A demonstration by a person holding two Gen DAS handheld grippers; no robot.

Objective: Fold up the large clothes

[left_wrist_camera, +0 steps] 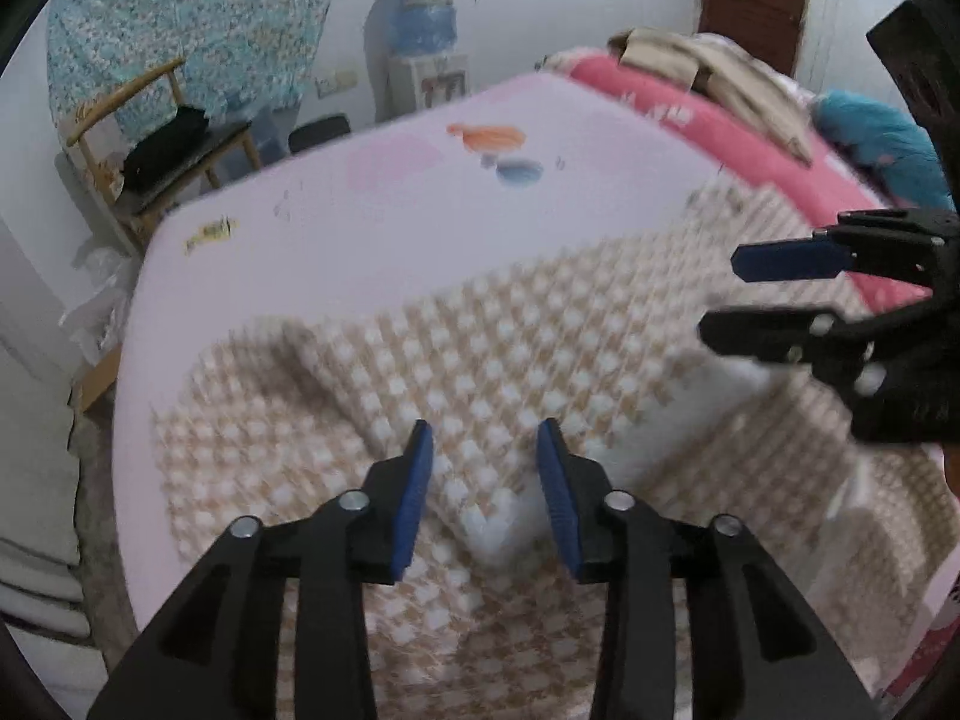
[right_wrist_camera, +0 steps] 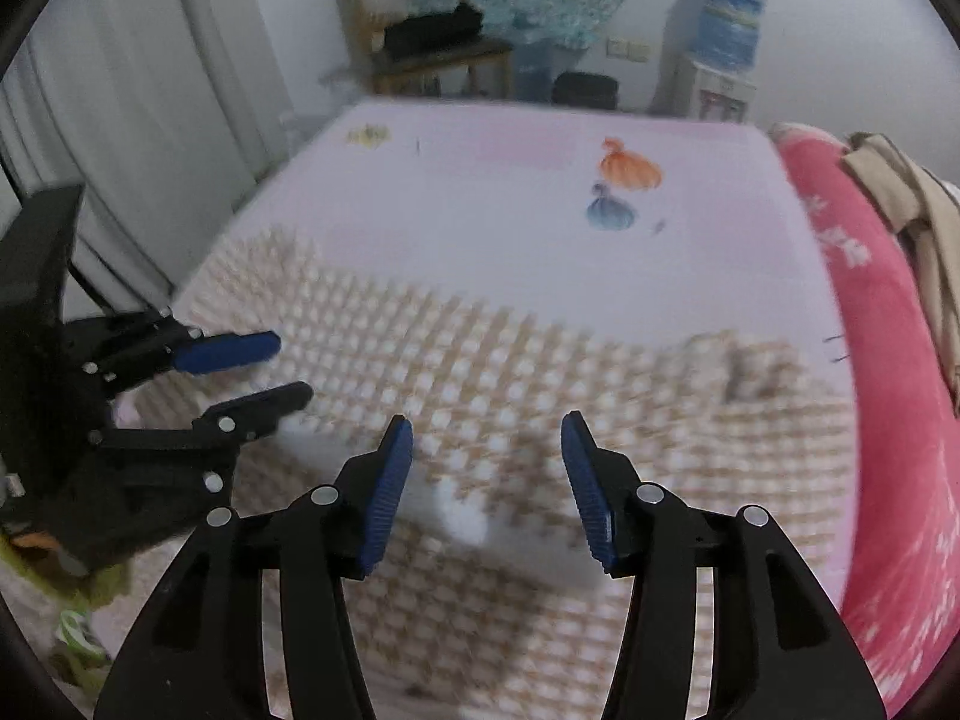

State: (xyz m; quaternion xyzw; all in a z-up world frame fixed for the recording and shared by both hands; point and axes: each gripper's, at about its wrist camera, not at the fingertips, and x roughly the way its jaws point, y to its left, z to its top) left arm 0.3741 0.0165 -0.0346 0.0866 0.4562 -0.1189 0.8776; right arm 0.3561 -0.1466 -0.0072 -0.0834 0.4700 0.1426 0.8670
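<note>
The beige-and-white checked knit garment (left_wrist_camera: 480, 372) lies spread on the pale pink bed sheet (left_wrist_camera: 360, 228), under and ahead of both sets of fingers. The left gripper (left_wrist_camera: 485, 444) and right gripper (right_wrist_camera: 487, 438) stand spread, pinching nothing. A fold looks just laid; next, I judge, the 2 grippers need a fresh edge.

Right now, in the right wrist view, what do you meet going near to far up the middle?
Right gripper with open jaws → beige checked garment → pale pink bedsheet → black stool beyond the bed's far edge → white wall.
</note>
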